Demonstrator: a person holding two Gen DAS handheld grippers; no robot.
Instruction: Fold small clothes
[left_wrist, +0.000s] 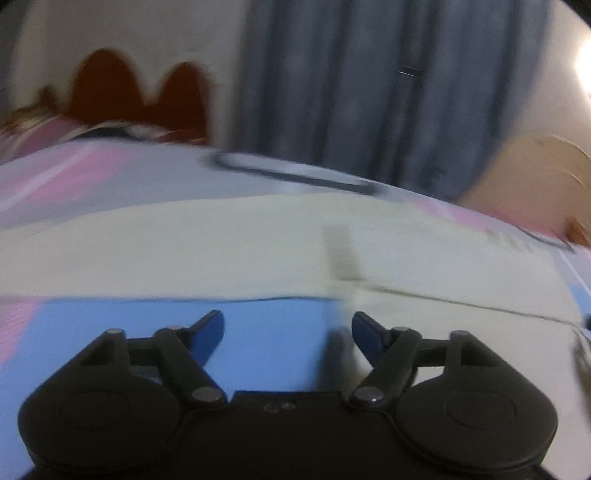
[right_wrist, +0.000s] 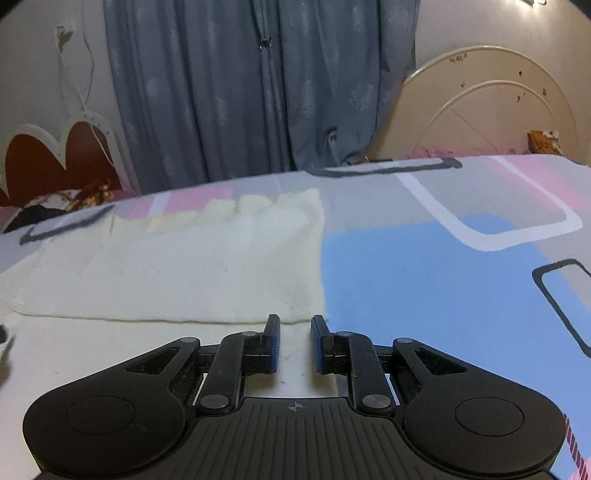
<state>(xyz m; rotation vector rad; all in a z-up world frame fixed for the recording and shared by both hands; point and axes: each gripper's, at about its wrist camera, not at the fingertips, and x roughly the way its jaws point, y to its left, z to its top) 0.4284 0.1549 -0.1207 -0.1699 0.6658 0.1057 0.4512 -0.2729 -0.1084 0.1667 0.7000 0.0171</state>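
Note:
A cream-white small cloth (right_wrist: 177, 269) lies flat on the patterned bedsheet (right_wrist: 424, 266), with a folded layer across its far part. My right gripper (right_wrist: 294, 341) hovers over its near right corner, jaws a little apart and empty. In the blurred left wrist view the same cloth (left_wrist: 221, 243) stretches across the middle. My left gripper (left_wrist: 287, 332) is wide open and empty, just short of the cloth's near edge, over a blue patch of sheet (left_wrist: 266, 332).
The bed carries a sheet of blue, pink and grey blocks. Grey curtains (right_wrist: 258, 85) hang behind it. A cream headboard (right_wrist: 480, 107) stands at the right and a brown scalloped board (right_wrist: 55, 155) at the left.

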